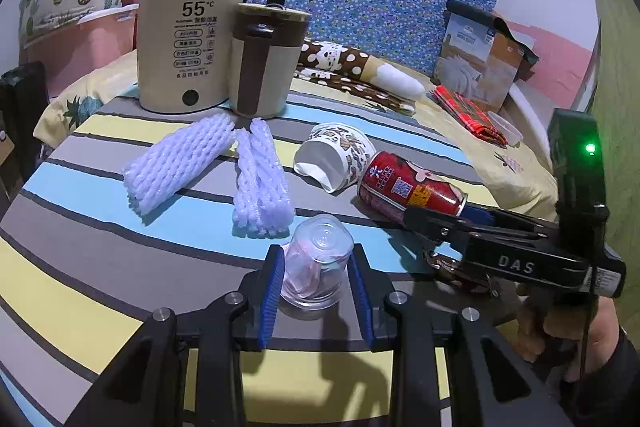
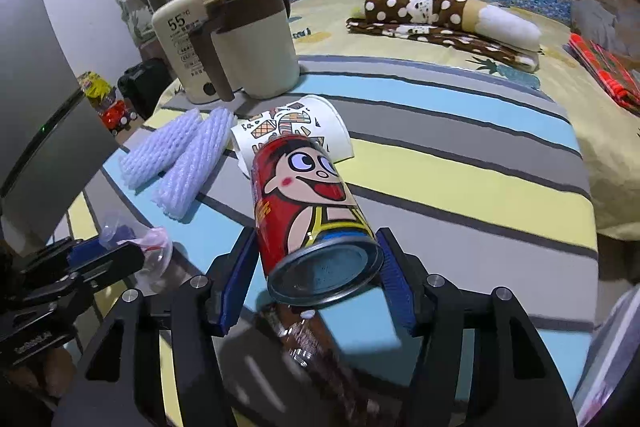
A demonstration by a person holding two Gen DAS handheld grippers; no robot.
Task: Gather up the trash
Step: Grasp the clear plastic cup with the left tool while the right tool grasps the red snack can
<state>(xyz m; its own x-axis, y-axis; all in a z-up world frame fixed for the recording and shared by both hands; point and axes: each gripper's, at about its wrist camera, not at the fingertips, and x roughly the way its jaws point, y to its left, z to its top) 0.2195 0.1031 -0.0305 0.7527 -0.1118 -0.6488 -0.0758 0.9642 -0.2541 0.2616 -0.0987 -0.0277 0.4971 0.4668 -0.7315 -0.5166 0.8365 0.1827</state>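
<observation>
Both claws sit low over the striped table (image 1: 100, 131). Left claw (image 1: 318, 287) is clamped on a clear plastic cup (image 1: 320, 263) lying between its blue pads. Right claw (image 2: 316, 275) straddles the red can (image 2: 308, 211), whose base end lies between the pads; whether they press it I cannot tell. No bin shows, so collecting looks barely begun. Beyond the can, touching it, lies the paper cup (image 2: 296, 131); ahead and left of the left claw are two foam fruit nets (image 1: 208, 171). A brown wrapper (image 2: 316, 355) lies under the right claw.
</observation>
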